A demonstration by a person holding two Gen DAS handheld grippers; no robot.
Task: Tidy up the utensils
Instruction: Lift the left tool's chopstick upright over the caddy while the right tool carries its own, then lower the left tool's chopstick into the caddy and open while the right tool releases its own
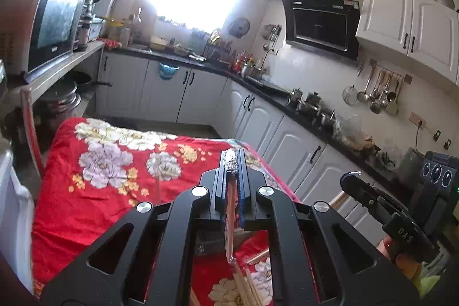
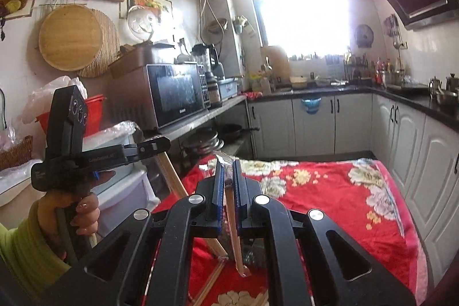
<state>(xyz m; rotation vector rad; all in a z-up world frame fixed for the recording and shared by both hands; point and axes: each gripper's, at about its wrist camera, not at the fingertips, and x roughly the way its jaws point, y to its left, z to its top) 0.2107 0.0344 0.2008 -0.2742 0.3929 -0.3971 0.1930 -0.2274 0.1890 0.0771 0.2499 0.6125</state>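
Both my tongs are clamped tight above the red flowered cloth (image 1: 94,191): my left gripper (image 1: 233,162) pinches a clear-wrapped pair of chopsticks (image 1: 231,220) hanging down between its jaws, and my right gripper (image 2: 228,162) pinches another wrapped chopstick pair (image 2: 233,225). Loose chopsticks (image 1: 243,288) lie on the cloth just below.

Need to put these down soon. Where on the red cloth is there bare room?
The floral red cloth is bare across its far half, toward the white cabinets. The near edge under both tools is crowded with loose chopsticks.
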